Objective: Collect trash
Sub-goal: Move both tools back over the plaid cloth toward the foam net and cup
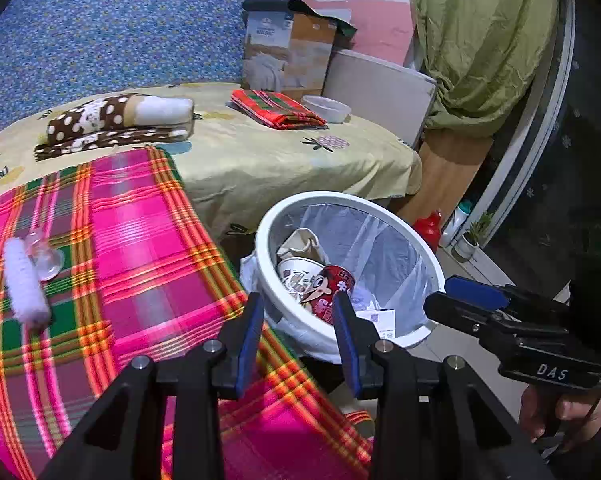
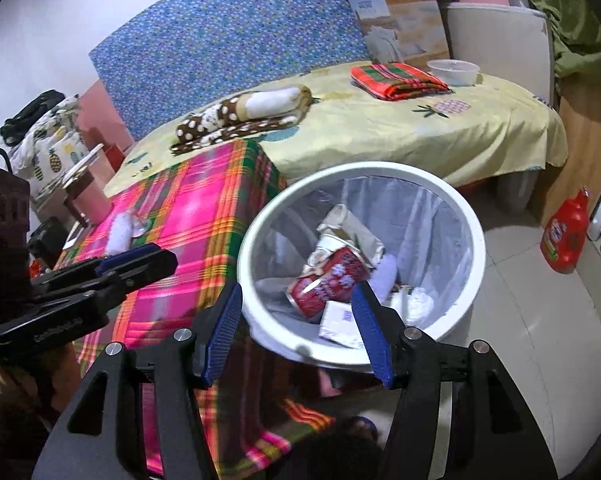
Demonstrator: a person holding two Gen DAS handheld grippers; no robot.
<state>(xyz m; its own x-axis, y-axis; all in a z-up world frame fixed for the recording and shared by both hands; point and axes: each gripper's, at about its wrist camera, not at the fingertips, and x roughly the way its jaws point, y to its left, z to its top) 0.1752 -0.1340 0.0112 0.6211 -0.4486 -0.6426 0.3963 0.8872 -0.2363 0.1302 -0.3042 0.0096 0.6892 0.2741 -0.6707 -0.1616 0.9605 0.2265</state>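
A white round bin (image 1: 260, 240) (image 2: 380, 168) with a clear liner stands on the floor beside the table with the pink plaid cloth (image 1: 140, 240) (image 2: 204, 208). Inside lie a red can (image 1: 332, 288) (image 2: 328, 280), a paper cup (image 1: 296, 270), crumpled paper and tissue. My left gripper (image 1: 298, 298) hovers open over the bin's near rim and the table edge, holding nothing. My right gripper (image 2: 297, 288) stands open above the bin, also holding nothing. A white fuzzy roll (image 1: 24, 280) (image 2: 120, 232) and a clear glass item (image 1: 46, 256) lie on the plaid cloth.
Behind the table is a bed with a yellow sheet (image 1: 260, 152), folded blankets (image 1: 116, 124), a plastic bowl (image 1: 328, 108) and a cardboard box (image 1: 288, 48). A red detergent bottle (image 2: 566, 236) stands on the tiled floor to the right. A hand (image 1: 560, 412) holds the right gripper.
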